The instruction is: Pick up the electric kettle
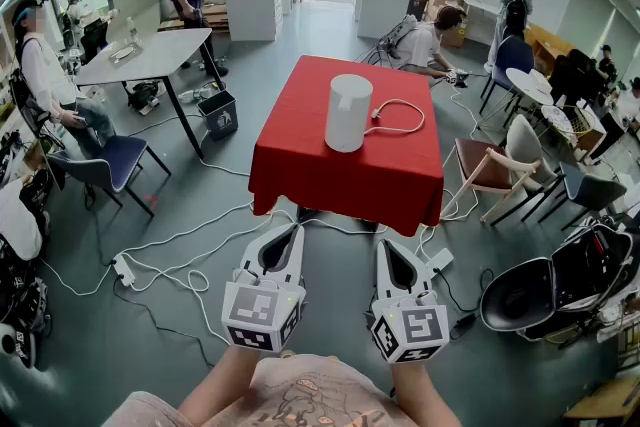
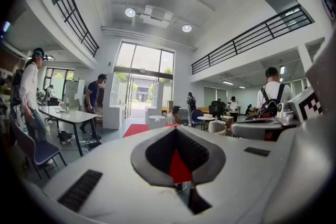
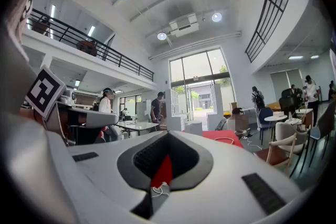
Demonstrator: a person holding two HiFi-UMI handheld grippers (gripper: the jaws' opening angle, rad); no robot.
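The electric kettle [image 1: 348, 112] is a white cylinder standing upright in the middle of a red-clothed table [image 1: 300, 165], with its white cord [image 1: 397, 121] looped to its right. Both grippers are held level over the floor, well short of the table's near edge. My left gripper [image 1: 290, 231] and my right gripper [image 1: 386, 246] are side by side, both shut with nothing between the fingers. In the left gripper view the kettle [image 2: 156, 121] shows far off on the red table [image 2: 137, 129], beyond the closed left gripper [image 2: 176, 129]. The right gripper view shows the kettle [image 3: 193, 127] beyond the closed right gripper [image 3: 168, 134].
White cables and a power strip [image 1: 125, 267] trail over the grey floor between me and the table. A wooden chair [image 1: 490, 170] stands right of the table, a black open case [image 1: 525, 295] nearer right. A grey table [image 1: 150, 55], a bin [image 1: 220, 113] and several people are around.
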